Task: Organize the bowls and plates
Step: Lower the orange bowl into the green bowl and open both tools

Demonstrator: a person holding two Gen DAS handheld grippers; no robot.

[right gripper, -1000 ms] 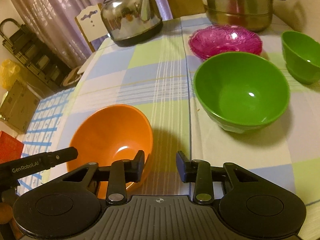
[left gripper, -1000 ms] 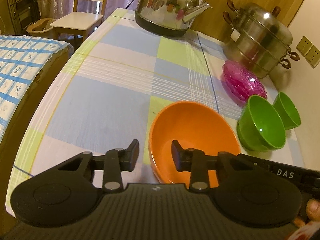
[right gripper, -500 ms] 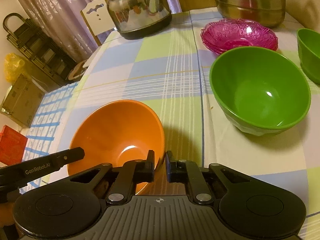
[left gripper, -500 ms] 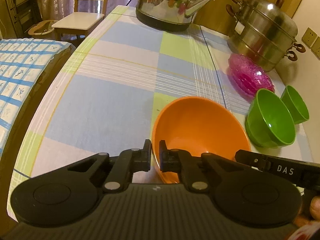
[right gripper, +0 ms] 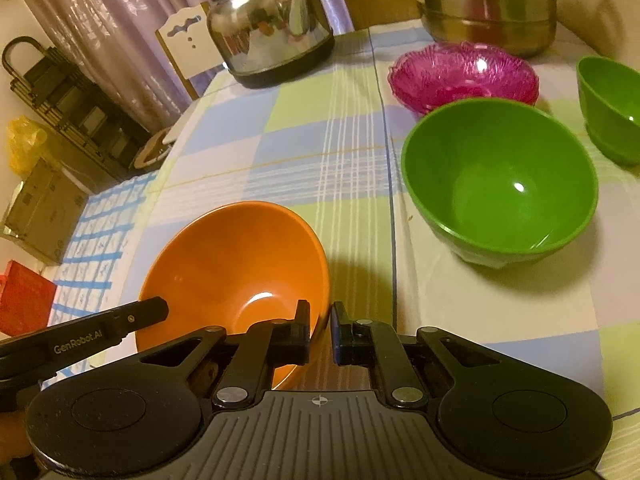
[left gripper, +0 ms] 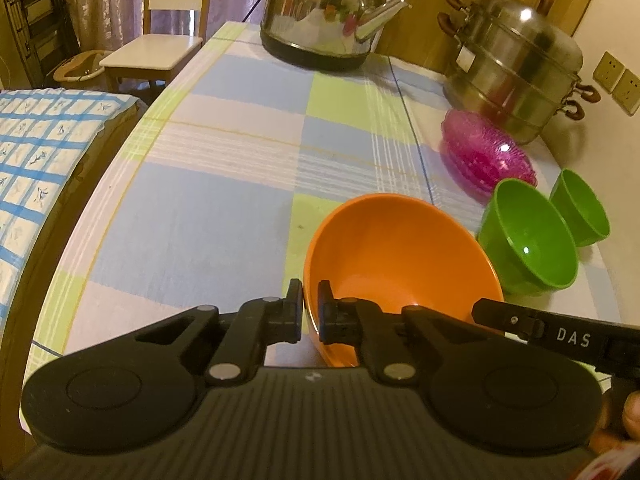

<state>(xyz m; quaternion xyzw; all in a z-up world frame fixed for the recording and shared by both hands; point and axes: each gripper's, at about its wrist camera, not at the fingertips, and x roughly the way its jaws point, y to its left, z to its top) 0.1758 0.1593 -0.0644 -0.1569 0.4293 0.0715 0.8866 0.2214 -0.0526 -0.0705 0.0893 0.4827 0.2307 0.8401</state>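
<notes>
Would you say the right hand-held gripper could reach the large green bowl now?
Probably not yet: the right hand-held gripper is shut on the orange bowl rim, though the tablecloth toward the large green bowl looks clear.

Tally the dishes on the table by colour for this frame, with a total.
Orange bowl: 1
Green bowls, large and small: 2
Pink glass dish: 1
Total: 4

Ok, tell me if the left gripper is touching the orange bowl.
Touching. Left wrist view: the left gripper has a finger on each side of the orange bowl rim, clamping it.
</notes>
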